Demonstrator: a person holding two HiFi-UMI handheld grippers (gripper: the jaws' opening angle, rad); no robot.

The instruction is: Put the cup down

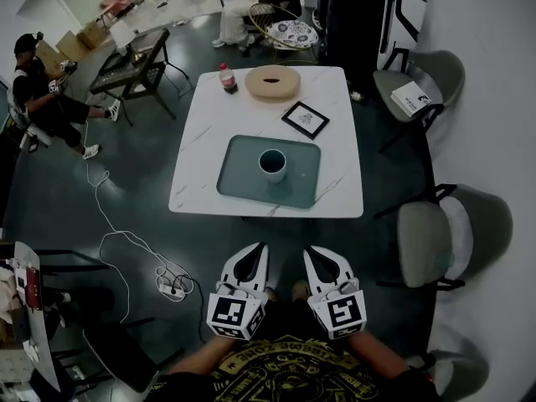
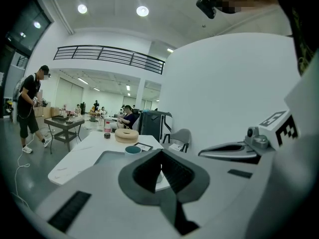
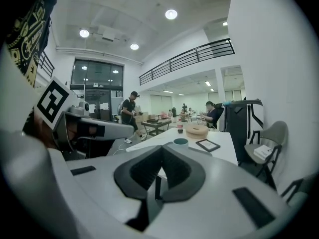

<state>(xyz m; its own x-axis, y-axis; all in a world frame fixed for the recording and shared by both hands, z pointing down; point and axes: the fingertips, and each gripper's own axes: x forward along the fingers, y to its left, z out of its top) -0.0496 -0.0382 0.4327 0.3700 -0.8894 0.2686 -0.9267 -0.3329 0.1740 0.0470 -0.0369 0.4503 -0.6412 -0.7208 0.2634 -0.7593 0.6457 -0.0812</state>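
A teal cup (image 1: 272, 164) stands upright on a teal tray (image 1: 243, 178) on the white marble table (image 1: 201, 141). Both grippers hang near my body, well short of the table's front edge and apart from the cup. My left gripper (image 1: 255, 249) is shut with nothing between its pads. My right gripper (image 1: 314, 252) is shut too and empty. In the left gripper view, the cup (image 2: 132, 150) shows just above the closed left gripper (image 2: 160, 156). In the right gripper view, the cup (image 3: 180, 142) stands beyond the closed right gripper (image 3: 162, 153).
At the table's far side lie a tan ring-shaped object (image 1: 272, 82), a black picture frame (image 1: 305, 120) and a small bottle (image 1: 227, 79). Grey chairs (image 1: 440, 241) stand to the right. A cable and power strip (image 1: 172, 287) lie on the floor at left. A person (image 1: 38, 90) sits far left.
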